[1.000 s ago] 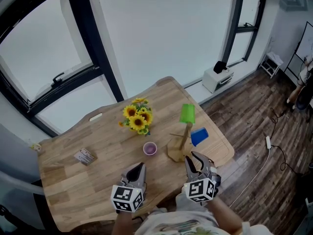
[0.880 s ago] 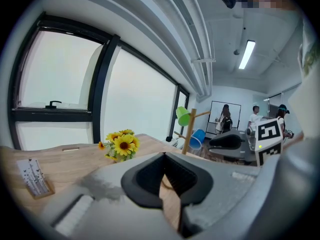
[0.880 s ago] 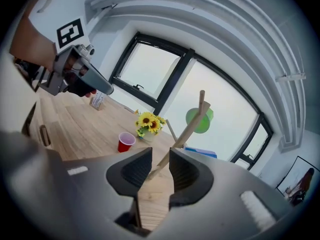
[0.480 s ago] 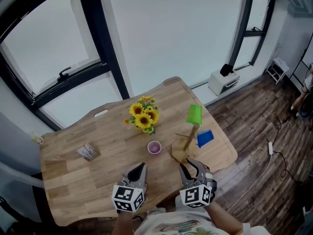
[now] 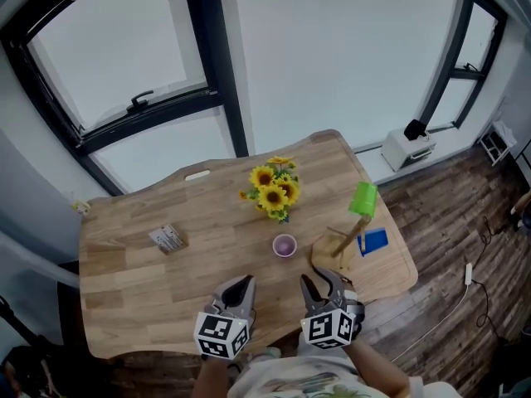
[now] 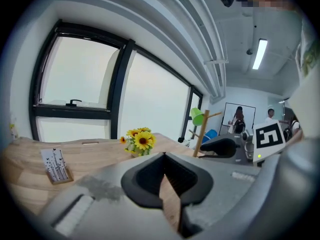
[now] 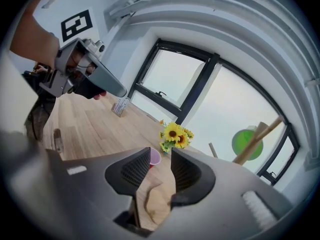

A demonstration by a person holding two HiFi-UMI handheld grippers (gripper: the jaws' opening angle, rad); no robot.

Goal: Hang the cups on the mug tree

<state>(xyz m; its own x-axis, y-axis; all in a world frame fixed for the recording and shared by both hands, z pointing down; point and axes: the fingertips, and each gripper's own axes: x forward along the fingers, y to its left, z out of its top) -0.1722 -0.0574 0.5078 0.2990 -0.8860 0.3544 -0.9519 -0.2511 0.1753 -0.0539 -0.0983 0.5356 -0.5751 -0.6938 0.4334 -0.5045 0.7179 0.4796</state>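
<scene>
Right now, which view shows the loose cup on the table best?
The head view: the pink cup stands whole and unobstructed on the table, near the sunflowers and the mug tree. The right gripper view shows only part of it, cut off by the right claw. The left gripper view does not show it.

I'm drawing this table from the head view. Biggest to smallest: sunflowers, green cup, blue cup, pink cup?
1. sunflowers
2. green cup and blue cup: they look about alike; the green one hangs higher, nearer the camera, so I won't rank them.
3. pink cup, smallest
</scene>
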